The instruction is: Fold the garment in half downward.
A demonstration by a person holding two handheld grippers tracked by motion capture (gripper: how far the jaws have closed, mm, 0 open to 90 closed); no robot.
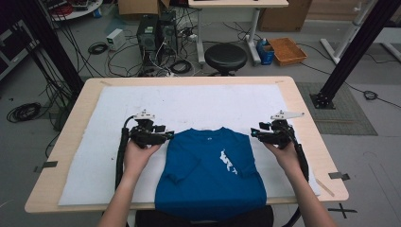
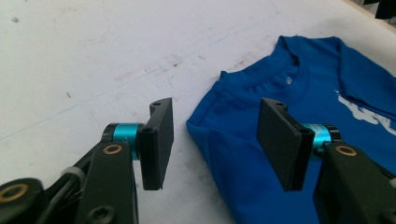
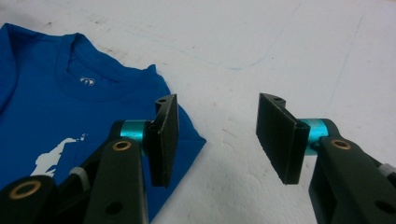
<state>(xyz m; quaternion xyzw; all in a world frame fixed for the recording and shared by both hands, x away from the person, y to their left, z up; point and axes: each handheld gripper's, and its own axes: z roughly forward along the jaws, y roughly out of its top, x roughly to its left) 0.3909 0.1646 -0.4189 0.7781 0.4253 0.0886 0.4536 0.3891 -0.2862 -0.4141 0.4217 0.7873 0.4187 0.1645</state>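
A blue T-shirt (image 1: 210, 170) with a white print lies face up on the white mat (image 1: 189, 101), its sleeves folded inward and its hem hanging over the table's front edge. My left gripper (image 1: 168, 135) is at the shirt's left shoulder, jaws open. In the left gripper view the shoulder corner of the shirt (image 2: 327, 79) lies between and under the open jaws of the left gripper (image 2: 215, 140), untouched by the pads. My right gripper (image 1: 254, 133) is at the other shoulder, also open. In the right gripper view the shirt (image 3: 70, 107) reaches just under one jaw of the right gripper (image 3: 217, 140).
The mat covers most of a light wooden table (image 1: 305, 123). Beyond the far edge stand a black stool (image 1: 225, 56), computer towers (image 1: 156, 30), an orange tray (image 1: 286, 49) and loose cables on the floor. Black frame posts rise at both sides.
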